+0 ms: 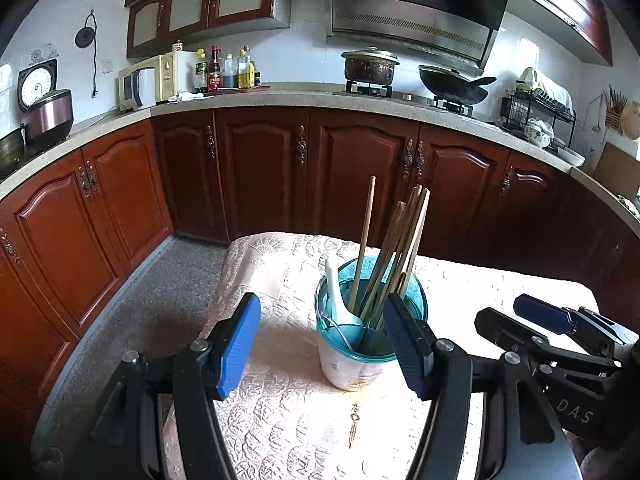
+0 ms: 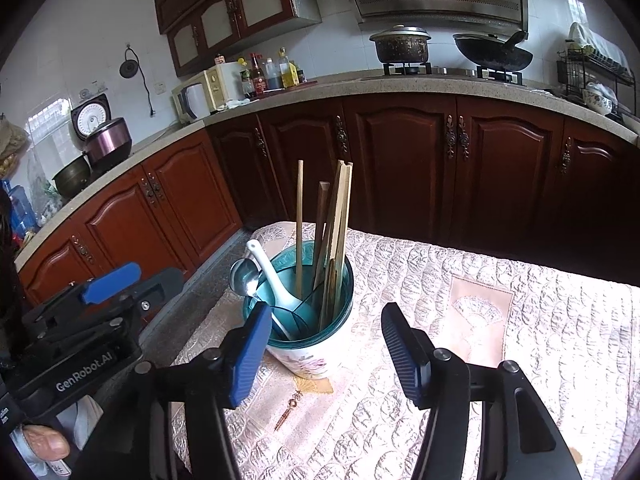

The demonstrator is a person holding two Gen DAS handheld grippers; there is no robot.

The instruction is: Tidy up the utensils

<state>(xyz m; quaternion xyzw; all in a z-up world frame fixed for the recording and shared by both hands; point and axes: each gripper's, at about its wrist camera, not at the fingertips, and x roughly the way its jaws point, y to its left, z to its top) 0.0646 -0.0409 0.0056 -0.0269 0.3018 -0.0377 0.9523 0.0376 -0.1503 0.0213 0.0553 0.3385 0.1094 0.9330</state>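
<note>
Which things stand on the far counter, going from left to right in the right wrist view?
Rice cooker → microwave → bottles → lidded pot → black wok → dish rack.

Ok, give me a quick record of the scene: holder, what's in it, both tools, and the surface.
holder: teal-rimmed utensil cup, upright
contents: wooden chopsticks, white ceramic spoon, metal spoon
left tool: open, empty, cup just ahead of its fingers
right tool: open, empty, near the cup
surface: quilted tablecloth
loose utensils: none visible
</note>
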